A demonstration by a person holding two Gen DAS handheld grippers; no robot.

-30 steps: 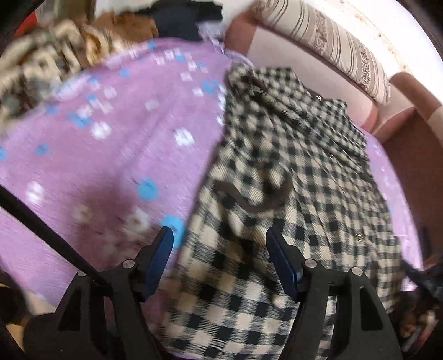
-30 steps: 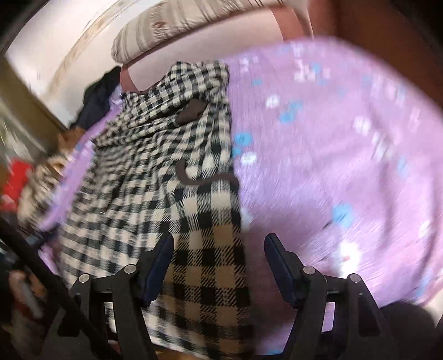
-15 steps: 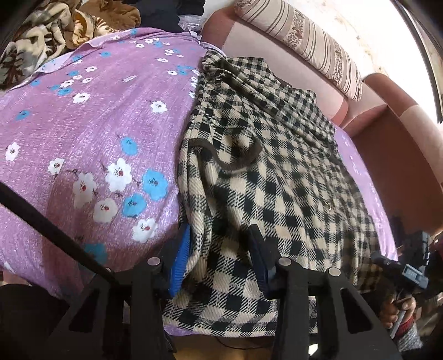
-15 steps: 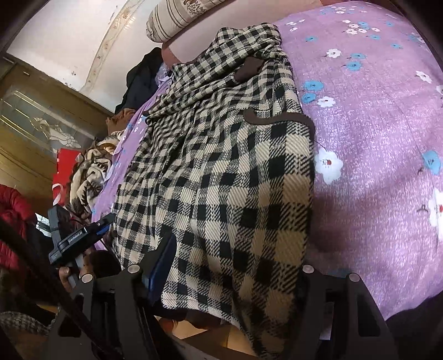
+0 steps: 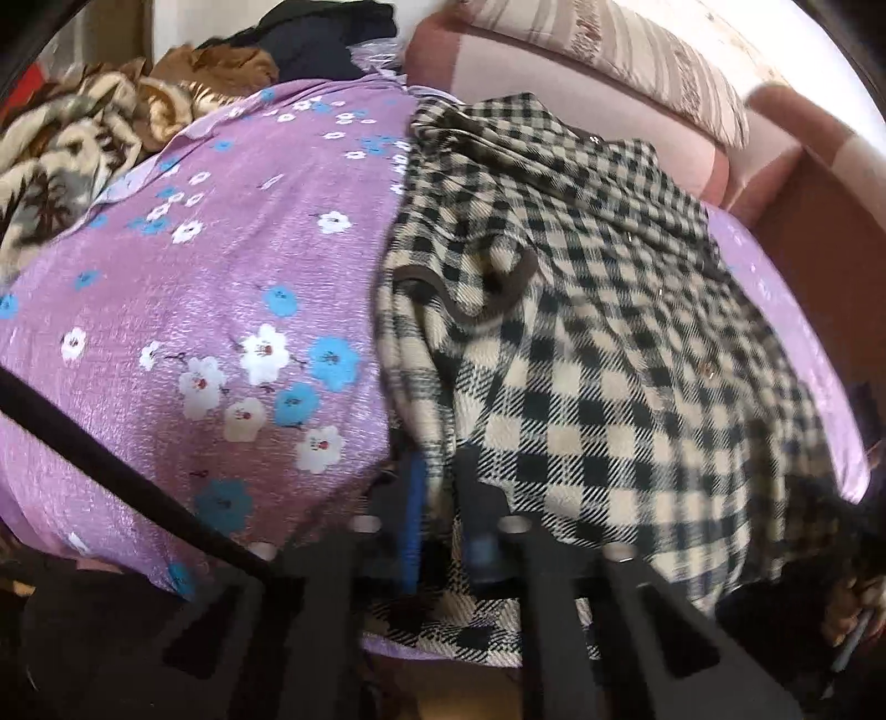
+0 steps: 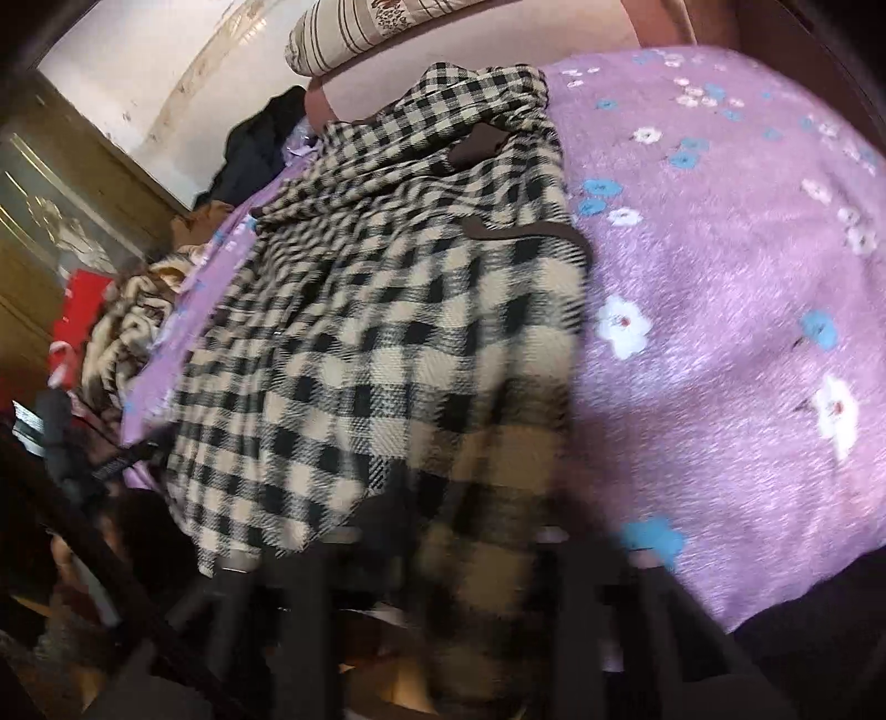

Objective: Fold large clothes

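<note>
Wool-look checked coat (image 5: 581, 354), black and beige, lies lengthwise down the purple floral bedspread (image 5: 221, 310), collar end up by the pink sofa back (image 5: 542, 133), hem hanging off the near edge toward both tools. It looks thick and soft, so likely weighty for a garment, no stiffness of its own, brushed surface that should not slip in the pads. Expect drag on the bedspread and sag between the two holds if lifted; layers may slide on each other, since the sides look already turned in over the middle. Best holds, in my view: the two near hem corners, pinching all layers at once, so the bottom can be carried up to the collar. Left gripper (image 5: 443, 498) is clamped shut on the coat's left folded edge near the hem, cloth pinched between the blue pads. Right gripper (image 6: 470, 526) is closing on the right side of the hem; cloth sits between the jaws and drapes over them, but the frame is blurred, so I read it as gripping without being sure how deep the bite is. Counts: one coat, two brown-trimmed pocket flaps (image 6: 526, 232) showing on it, one bedspread, one striped bolster (image 5: 637, 61) on the sofa back, one heap of brown patterned blankets (image 5: 72, 144) at the far left, one dark garment (image 5: 326, 39) behind it.
</note>
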